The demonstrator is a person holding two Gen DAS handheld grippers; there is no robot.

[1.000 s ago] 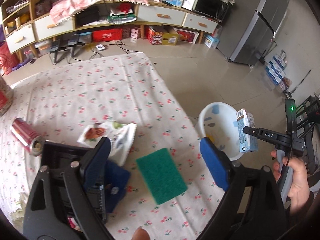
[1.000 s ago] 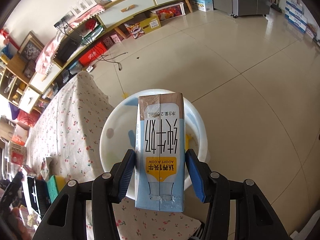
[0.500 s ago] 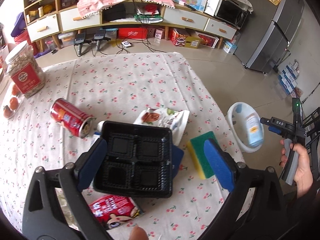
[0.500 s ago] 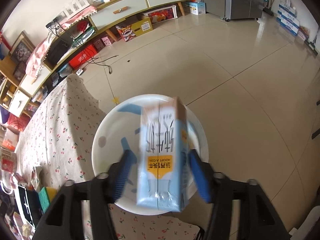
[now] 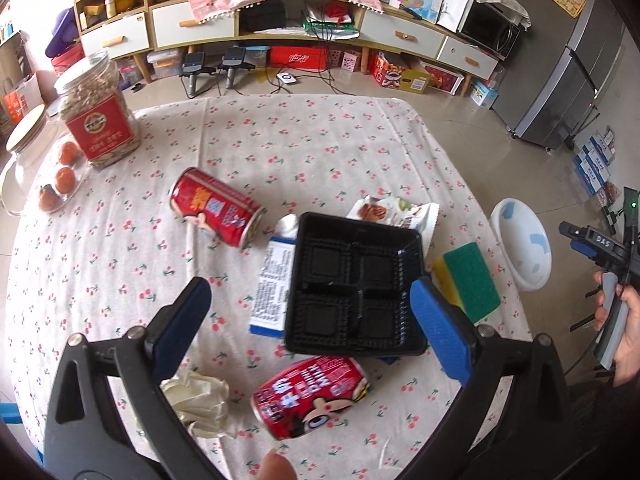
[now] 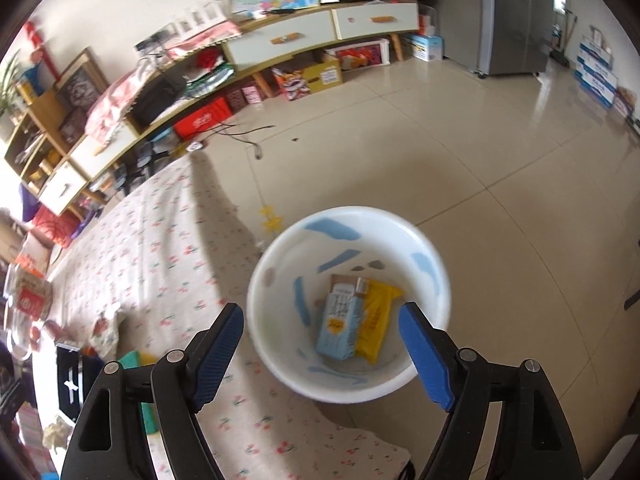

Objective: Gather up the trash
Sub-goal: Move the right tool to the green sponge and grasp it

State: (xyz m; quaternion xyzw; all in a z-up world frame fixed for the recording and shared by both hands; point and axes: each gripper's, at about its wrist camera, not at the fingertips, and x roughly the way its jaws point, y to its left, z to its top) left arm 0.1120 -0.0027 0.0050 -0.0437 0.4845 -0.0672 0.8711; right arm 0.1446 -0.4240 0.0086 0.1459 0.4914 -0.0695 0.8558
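Released a moment ago, the milk carton [image 6: 338, 330] has left the right gripper [image 6: 322, 354] and now lies in the bottom of the white bin [image 6: 434, 276], beside a yellow packet [image 6: 374, 320]; the left gripper [image 5: 310, 330] has meanwhile pulled back, so far more of the table [image 5: 320, 140] shows.

At the far left stand a jar [image 5: 98, 114] and some small oranges [image 5: 64, 180], probably keepers rather than rubbish. Next comes a red can [image 5: 214, 208] on its side, then crumpled paper [image 5: 200, 400] at the near edge. The left gripper's jaws stand wide apart and hold nothing, poised above a second red can [image 5: 312, 398] and the black tray [image 5: 354, 284], which rests partly on a blue-and-white wrapper [image 5: 272, 284]. A snack bag [image 5: 394, 216] peeks out behind the tray, and a green sponge [image 5: 472, 276] lies just right of it. The bin sits on the floor off the table's right edge, presumably so trash can drop straight in. Over it hangs the right gripper, jaws spread and empty.
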